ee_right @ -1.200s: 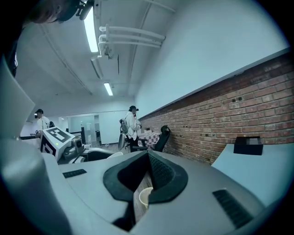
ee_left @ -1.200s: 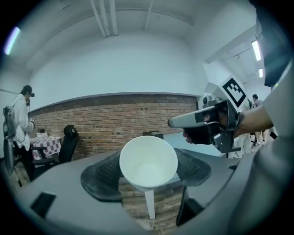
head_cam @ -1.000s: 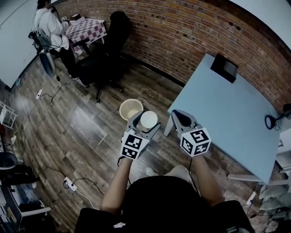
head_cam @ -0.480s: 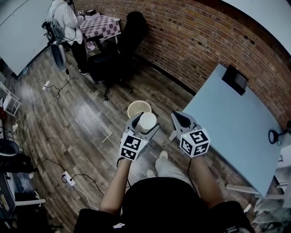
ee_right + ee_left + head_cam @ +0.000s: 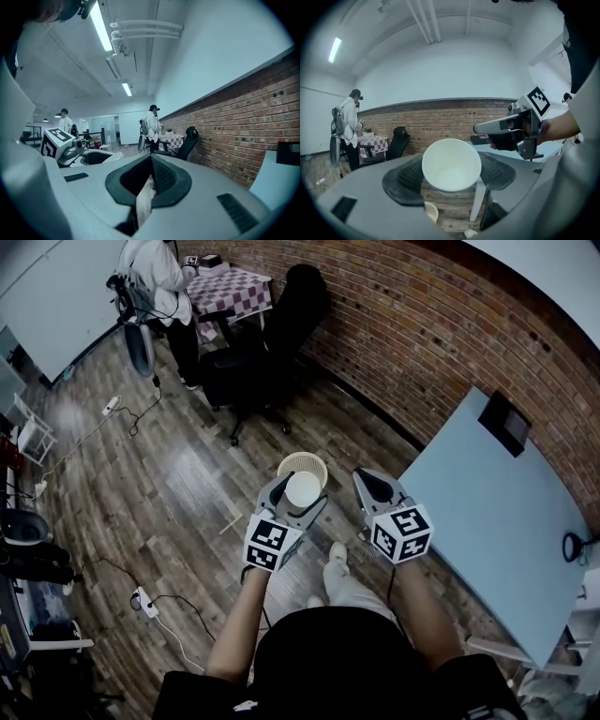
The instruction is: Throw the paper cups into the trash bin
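In their own views, right hand-held gripper pinches shut — left clamps paper cup.

Black top; grey, marker-cubed grippers

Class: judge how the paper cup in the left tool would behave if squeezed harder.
The paper cup looks empty inside, so probably very light. Its thin wall and open rim would likely buckle; round, it may roll if dropped.
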Demonstrator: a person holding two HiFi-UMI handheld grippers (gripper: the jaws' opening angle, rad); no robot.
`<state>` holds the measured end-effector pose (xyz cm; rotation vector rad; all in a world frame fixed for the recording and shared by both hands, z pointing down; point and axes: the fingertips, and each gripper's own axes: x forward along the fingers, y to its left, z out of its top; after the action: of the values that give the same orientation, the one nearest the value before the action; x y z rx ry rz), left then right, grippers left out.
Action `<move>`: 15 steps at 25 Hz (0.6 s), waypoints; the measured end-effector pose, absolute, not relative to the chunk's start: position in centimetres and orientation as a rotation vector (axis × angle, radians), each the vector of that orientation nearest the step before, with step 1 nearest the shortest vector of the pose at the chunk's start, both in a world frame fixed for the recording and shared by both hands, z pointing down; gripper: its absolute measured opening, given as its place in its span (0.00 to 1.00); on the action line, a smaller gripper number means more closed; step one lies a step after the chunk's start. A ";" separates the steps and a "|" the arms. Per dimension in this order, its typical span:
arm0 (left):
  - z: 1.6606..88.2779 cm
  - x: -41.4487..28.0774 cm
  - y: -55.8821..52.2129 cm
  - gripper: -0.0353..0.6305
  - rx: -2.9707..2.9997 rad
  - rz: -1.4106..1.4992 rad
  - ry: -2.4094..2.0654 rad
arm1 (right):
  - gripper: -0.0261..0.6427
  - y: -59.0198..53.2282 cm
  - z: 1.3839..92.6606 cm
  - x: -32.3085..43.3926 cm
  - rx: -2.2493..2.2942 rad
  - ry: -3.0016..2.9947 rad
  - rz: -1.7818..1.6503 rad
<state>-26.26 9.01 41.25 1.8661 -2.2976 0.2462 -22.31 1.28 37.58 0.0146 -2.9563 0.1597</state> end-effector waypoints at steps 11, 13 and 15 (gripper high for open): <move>42.0 -30.8 4.9 0.59 1.829 0.246 -2.317 | 0.05 -3.3 38.0 -27.3 -0.019 -2.959 0.169; 41.9 -31.8 3.9 0.59 1.827 0.244 -2.321 | 0.05 -4.4 38.1 -28.4 -0.022 -2.961 0.171; 42.0 -32.9 3.0 0.59 1.819 0.241 -2.326 | 0.05 -5.4 38.2 -29.6 -0.029 -2.961 0.174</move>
<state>-32.92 3.03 42.04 1.8193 -2.3256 0.2415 -29.60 -5.35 38.22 -0.0293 -2.9607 0.1742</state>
